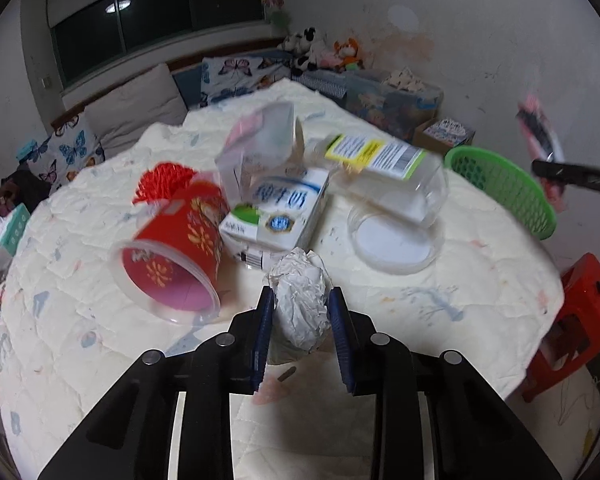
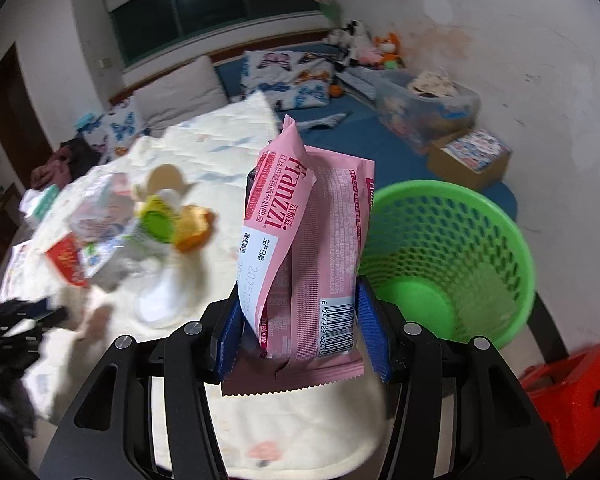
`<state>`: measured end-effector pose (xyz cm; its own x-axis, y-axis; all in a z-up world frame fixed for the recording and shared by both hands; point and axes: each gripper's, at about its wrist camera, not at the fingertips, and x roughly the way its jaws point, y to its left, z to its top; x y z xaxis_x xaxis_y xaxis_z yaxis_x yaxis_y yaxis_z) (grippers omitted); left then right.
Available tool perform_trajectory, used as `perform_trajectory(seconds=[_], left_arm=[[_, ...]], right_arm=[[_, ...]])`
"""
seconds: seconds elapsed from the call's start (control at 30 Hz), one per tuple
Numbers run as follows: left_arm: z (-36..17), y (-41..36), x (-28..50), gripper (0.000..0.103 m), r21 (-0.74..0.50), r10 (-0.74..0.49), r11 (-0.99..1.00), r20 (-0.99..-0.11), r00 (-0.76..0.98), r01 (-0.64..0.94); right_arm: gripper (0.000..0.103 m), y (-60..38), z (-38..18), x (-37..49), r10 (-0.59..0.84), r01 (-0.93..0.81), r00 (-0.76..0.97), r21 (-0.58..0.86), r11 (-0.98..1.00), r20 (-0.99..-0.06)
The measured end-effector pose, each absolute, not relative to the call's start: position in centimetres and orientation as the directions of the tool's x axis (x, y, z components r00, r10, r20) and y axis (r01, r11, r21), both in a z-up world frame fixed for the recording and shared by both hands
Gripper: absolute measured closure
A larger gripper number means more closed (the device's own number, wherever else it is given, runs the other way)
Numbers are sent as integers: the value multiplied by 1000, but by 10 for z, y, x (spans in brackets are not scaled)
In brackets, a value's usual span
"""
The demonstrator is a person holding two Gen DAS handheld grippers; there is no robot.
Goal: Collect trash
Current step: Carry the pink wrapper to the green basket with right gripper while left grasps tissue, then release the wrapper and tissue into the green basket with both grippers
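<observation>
My left gripper [image 1: 300, 300] is shut on a crumpled white paper ball [image 1: 300, 300] just above the quilted table cover [image 1: 440, 300]. Behind it lie a tipped red plastic cup [image 1: 172, 248], a white milk carton [image 1: 276, 216], a clear plastic jar with a yellow-green label [image 1: 384, 184] and a clear box [image 1: 260, 140]. My right gripper [image 2: 296, 300] is shut on a pink snack wrapper [image 2: 312, 248], held upright beside the green mesh basket [image 2: 452, 256]. The wrapper and the right gripper [image 1: 572, 176] also show blurred at the right edge of the left wrist view, past the green basket [image 1: 504, 192].
A red stool [image 2: 572, 396] stands low at the right, below the table edge. A bed with butterfly pillows [image 2: 284, 76], a storage bin [image 2: 424, 108] and a cardboard box [image 2: 468, 156] lie behind the table. The remaining trash pile [image 2: 140, 232] is blurred at the left.
</observation>
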<state>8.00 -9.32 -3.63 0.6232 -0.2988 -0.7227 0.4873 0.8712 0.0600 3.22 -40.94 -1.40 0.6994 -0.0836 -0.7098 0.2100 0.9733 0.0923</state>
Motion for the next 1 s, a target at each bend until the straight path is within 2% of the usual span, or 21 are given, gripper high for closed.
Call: perform_trajectory(seconds=[0.33,0.5,0.6,0.67,0.77,0.93,1.0], left_arm=[[15,-138,68,75,-23,-477,781,-666,573,624],[25,-186,73,75,-1,-524,725,-649,551,689],[26,-215,85,75,-13,-551,696,-651,523,718],[28,-234,91,75,-34,-570,677,-656,494,735],[26,-263,100,75,-28,-579,656,-659,479,754],[21,-311,113,75,-32,-586,626,-679,442,779],[18,-326,118,75,-42,-591,616,-685,426,786]], right_arm=[[49,-467,-50,47,-147,317,633,82,945,-760],[46,-490,-53,48,-162,356,635,101,929,-755],[40,-502,-53,50,-148,359,646,127,925,-749],[39,-508,-53,50,-160,368,644,120,922,-748],[32,-515,-51,47,-159,365,655,124,923,-739],[31,-527,-44,32,-159,367,678,143,919,-718],[24,-529,-41,23,-176,377,687,139,916,-705]])
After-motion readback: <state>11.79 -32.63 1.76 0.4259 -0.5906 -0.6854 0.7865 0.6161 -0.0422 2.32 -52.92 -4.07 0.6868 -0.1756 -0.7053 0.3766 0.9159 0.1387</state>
